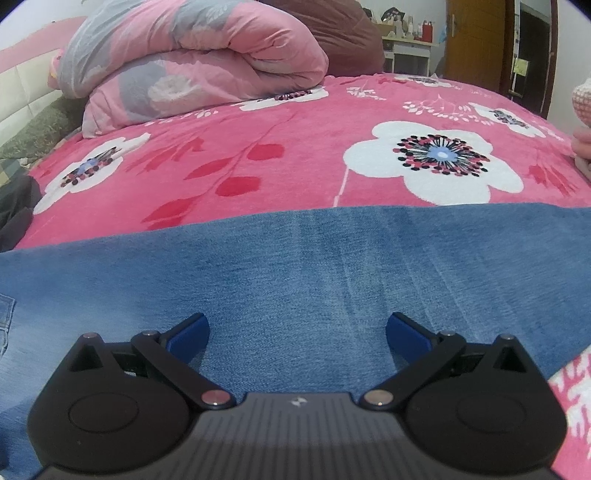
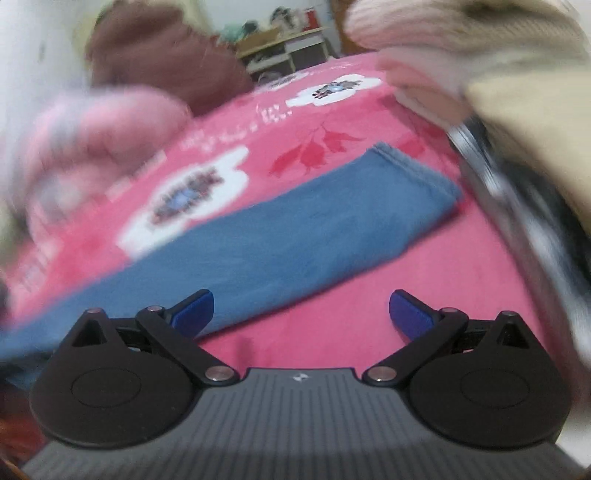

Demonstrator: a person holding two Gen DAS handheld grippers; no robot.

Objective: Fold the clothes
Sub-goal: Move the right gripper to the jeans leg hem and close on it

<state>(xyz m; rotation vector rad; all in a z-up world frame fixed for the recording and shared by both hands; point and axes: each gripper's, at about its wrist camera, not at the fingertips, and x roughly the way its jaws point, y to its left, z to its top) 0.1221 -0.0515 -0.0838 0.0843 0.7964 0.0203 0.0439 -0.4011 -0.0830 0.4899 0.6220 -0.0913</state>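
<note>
Blue jeans (image 1: 295,266) lie flat across the pink floral bedspread (image 1: 258,155). My left gripper (image 1: 297,332) hovers open just over the denim, its blue fingertips (image 1: 190,334) spread wide with nothing between them. In the blurred right wrist view, the jeans (image 2: 280,240) run diagonally, with the leg hem at the upper right. My right gripper (image 2: 301,314) is open too. Its left fingertip is over the denim's near edge and its right fingertip (image 2: 410,315) over bare bedspread (image 2: 369,295).
A rolled pink and grey quilt (image 1: 192,62) and a brown cushion (image 1: 332,33) sit at the head of the bed. A person's hand and knitted sleeve (image 2: 461,48) hold the other gripper (image 2: 517,206) at the right. A wooden door (image 1: 476,40) and a white shelf (image 1: 410,53) stand behind.
</note>
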